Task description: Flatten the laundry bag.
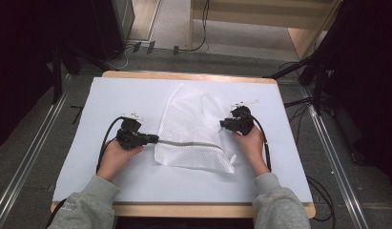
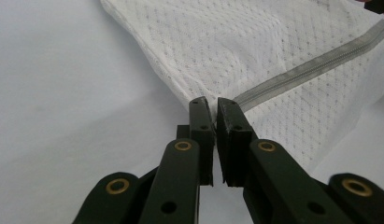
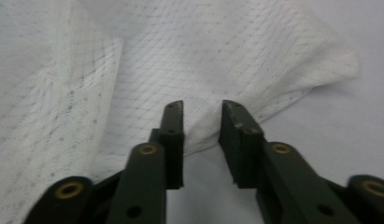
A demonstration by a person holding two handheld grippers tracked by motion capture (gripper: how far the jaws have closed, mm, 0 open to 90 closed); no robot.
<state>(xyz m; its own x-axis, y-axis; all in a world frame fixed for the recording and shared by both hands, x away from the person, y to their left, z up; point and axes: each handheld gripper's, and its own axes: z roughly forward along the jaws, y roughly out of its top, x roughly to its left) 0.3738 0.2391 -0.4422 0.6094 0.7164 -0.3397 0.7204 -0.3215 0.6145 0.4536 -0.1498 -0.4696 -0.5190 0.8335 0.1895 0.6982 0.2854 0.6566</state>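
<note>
A white mesh bag (image 1: 193,126) with a grey zipper (image 1: 189,143) lies flat in the middle of the white-covered table (image 1: 112,95). My left gripper (image 1: 154,139) points right at the bag's left edge. In the left gripper view its jaws stand almost together on the bag (image 2: 273,46) where the zipper (image 2: 311,65) ends, with my left gripper (image 2: 214,103) pinching the fabric edge. My right gripper (image 1: 223,125) rests at the bag's right edge. In the right gripper view a fold of the mesh bag (image 3: 180,56) lies between the parted jaws of my right gripper (image 3: 203,107), and the pads do not press it.
A white cord (image 1: 232,160) sticks out at the bag's lower right corner. A wooden rim (image 1: 184,76) borders the table. Black cables (image 1: 105,143) trail from both grippers. Metal rails (image 1: 327,143) and dark stands flank the table on the floor.
</note>
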